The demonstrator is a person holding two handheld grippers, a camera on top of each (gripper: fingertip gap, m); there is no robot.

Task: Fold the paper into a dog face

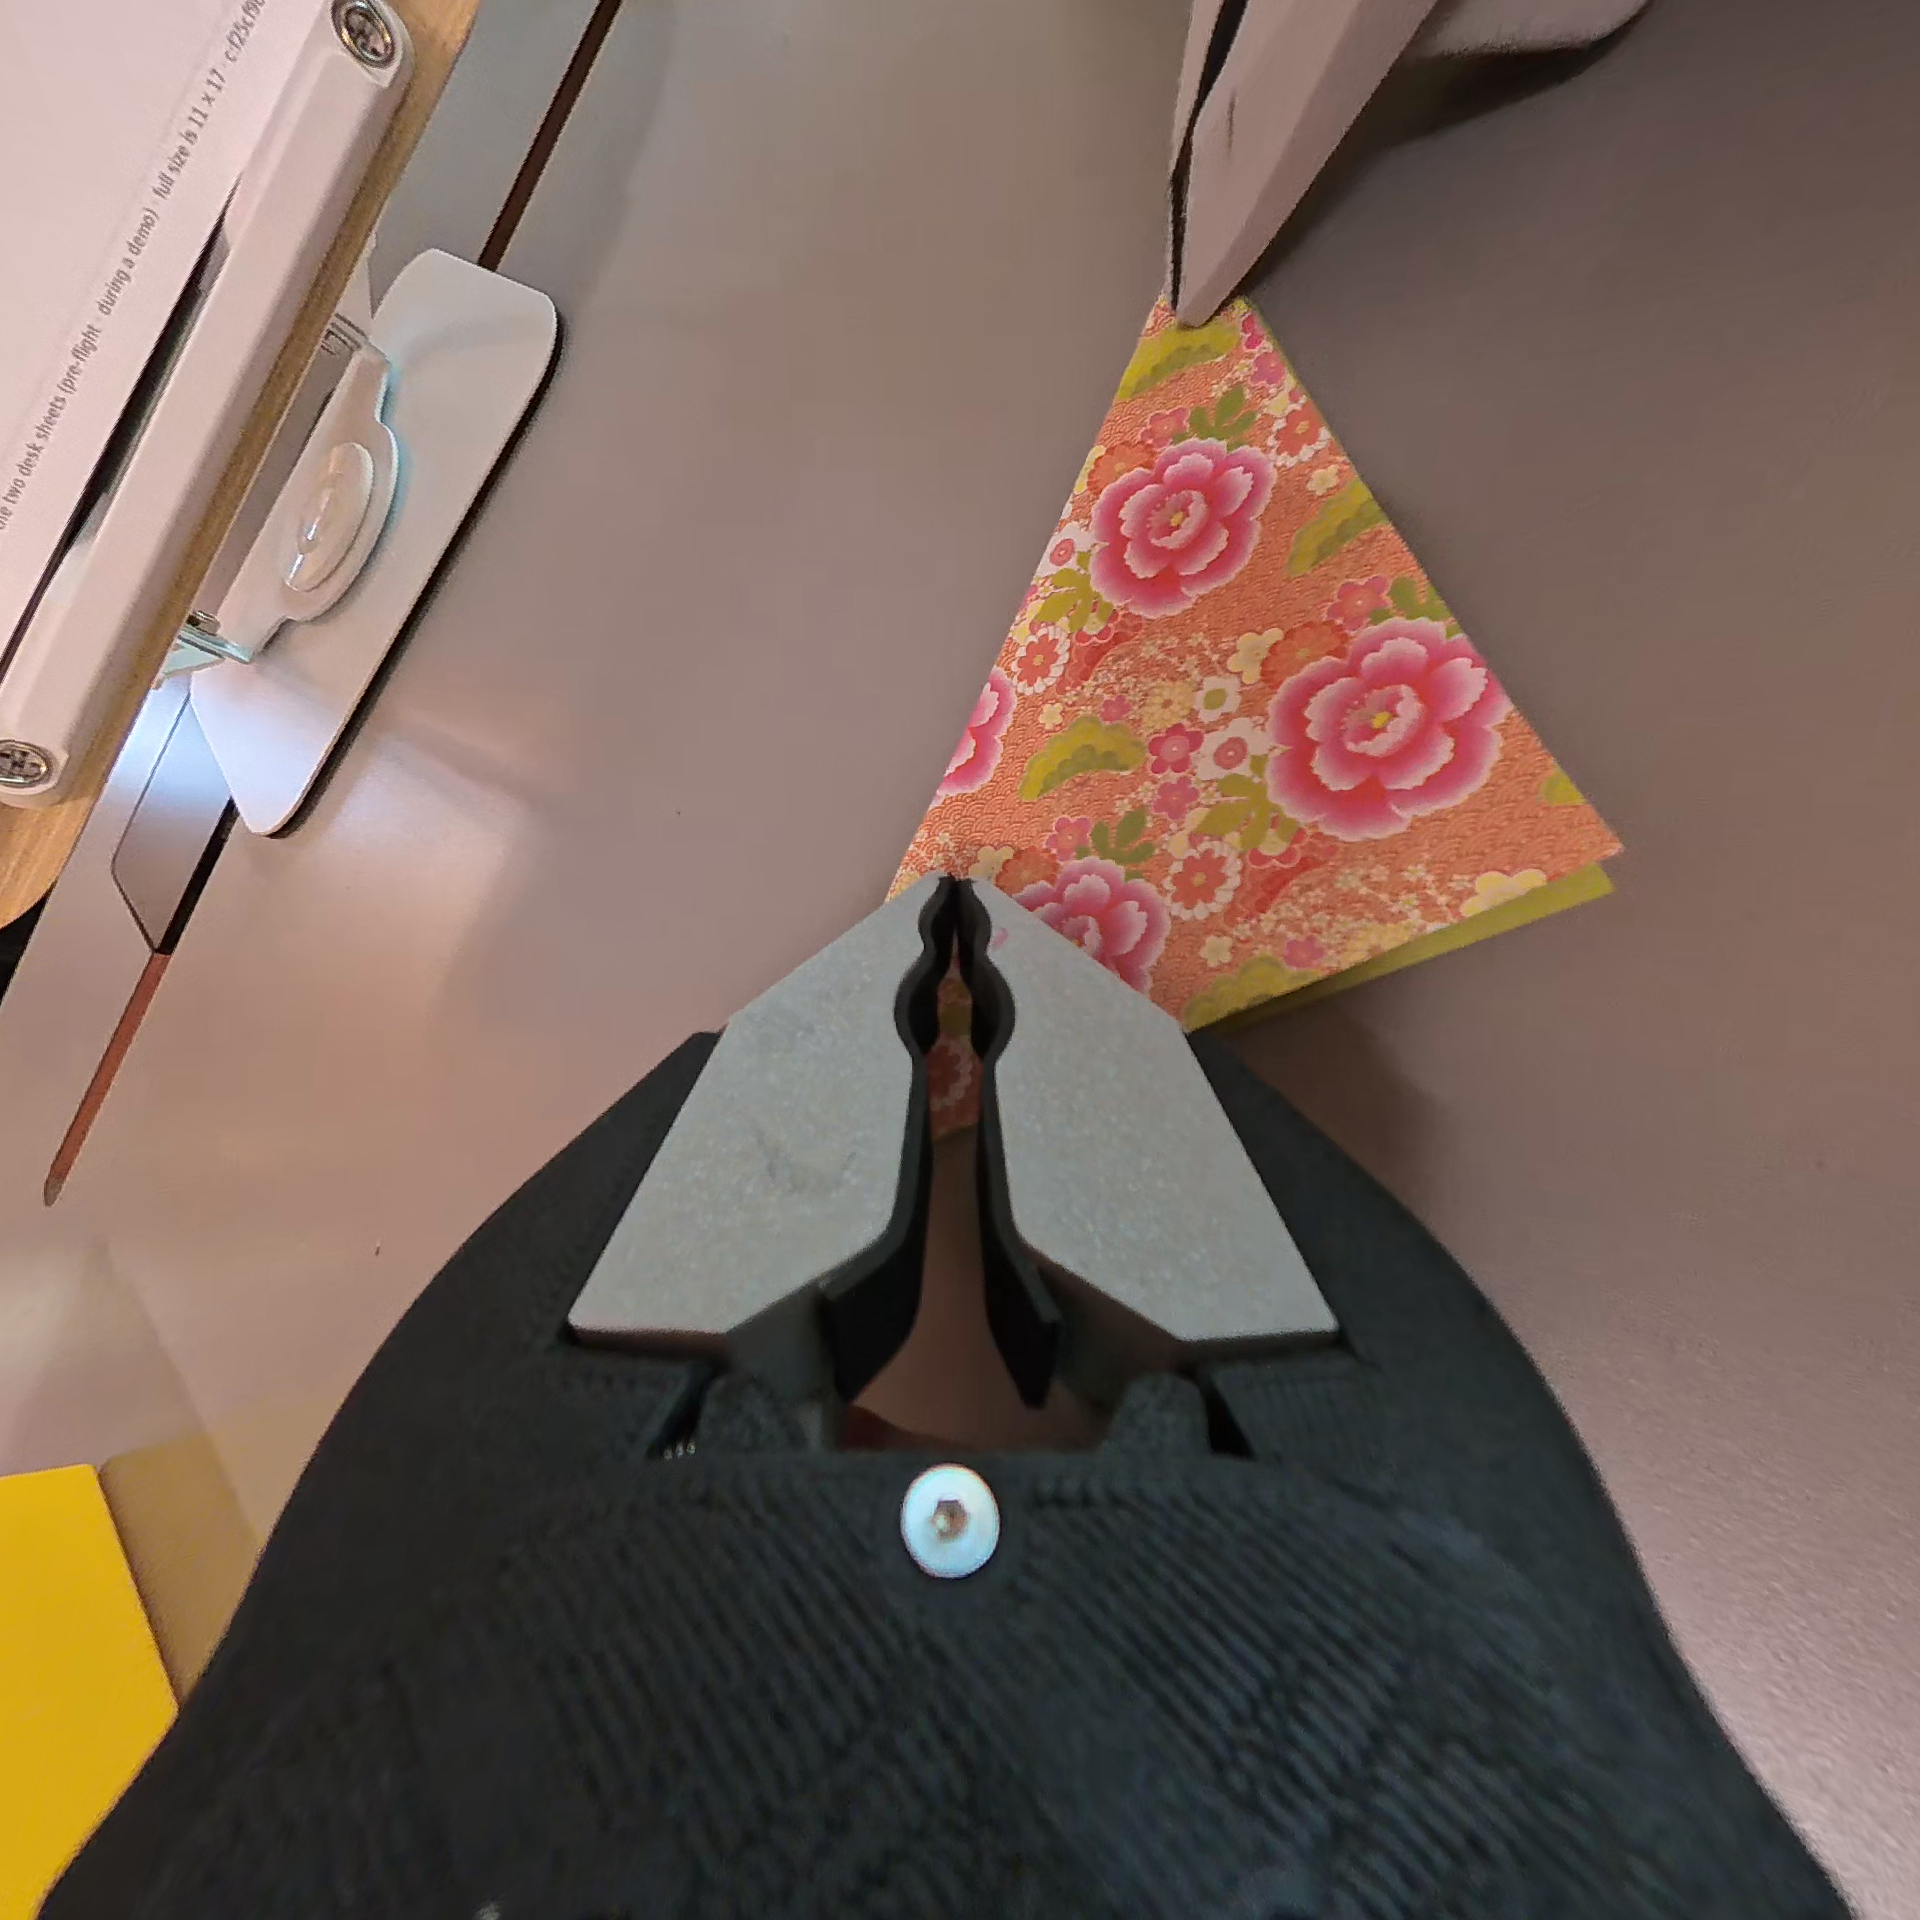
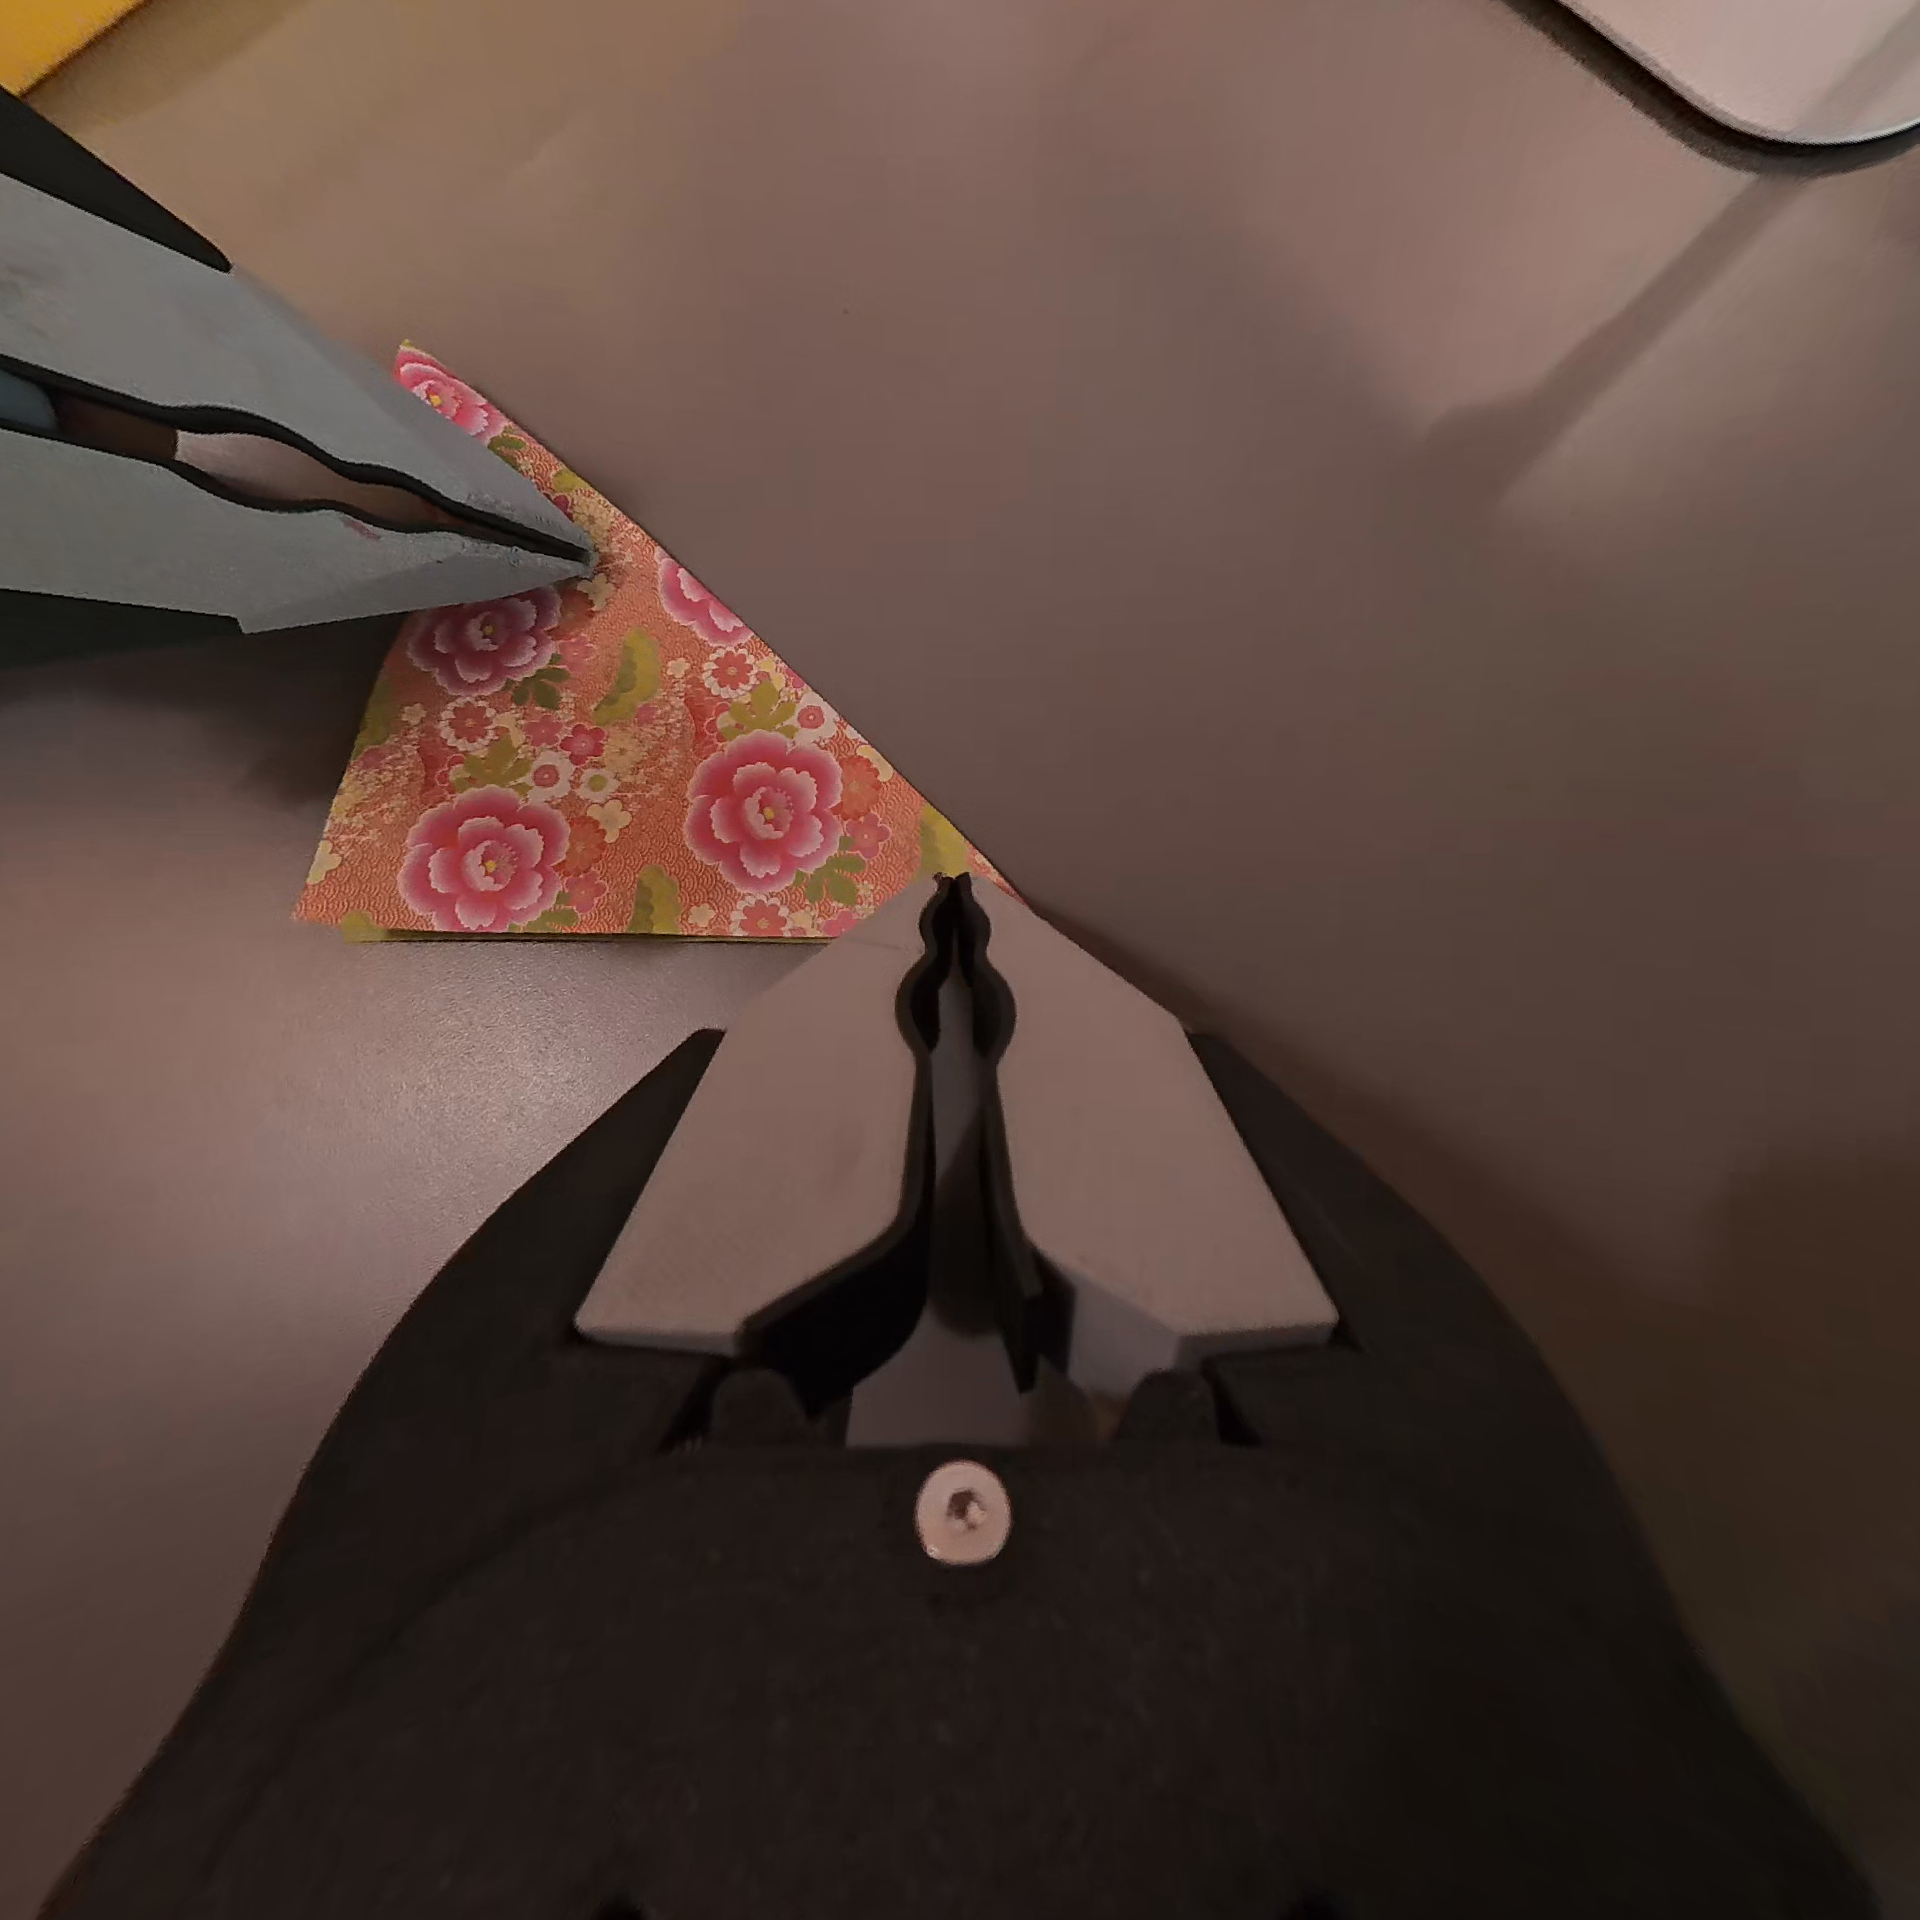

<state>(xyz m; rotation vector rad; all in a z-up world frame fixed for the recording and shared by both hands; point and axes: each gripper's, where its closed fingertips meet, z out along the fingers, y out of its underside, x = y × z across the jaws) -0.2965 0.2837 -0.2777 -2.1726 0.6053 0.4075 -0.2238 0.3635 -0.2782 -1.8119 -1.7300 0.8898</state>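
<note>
The paper (image 1: 1236, 686), floral orange and pink with a green underside, lies flat on the grey-brown table (image 1: 727, 520), folded into a triangle; along one short edge the lower layer peeks out as a thin green strip. The left gripper (image 1: 954, 883) has its jaws together, tips pressing down on the paper near the long folded edge, toward one acute corner; whether any paper sits between them cannot be told. The right gripper (image 2: 956, 881) also has its jaws together, its tips resting at the opposite acute corner, right on the long edge. In the left wrist view the right gripper (image 1: 1195, 307) comes in from the top and meets that far corner. In the right wrist view the left gripper (image 2: 577, 561) reaches in from the left over the paper. Beyond the long edge the table is bare and wide. A white stand (image 1: 395, 520) sits well off to one side, and a yellow block (image 1: 62, 1683) lies near the left gripper's body, apart from the paper.
</note>
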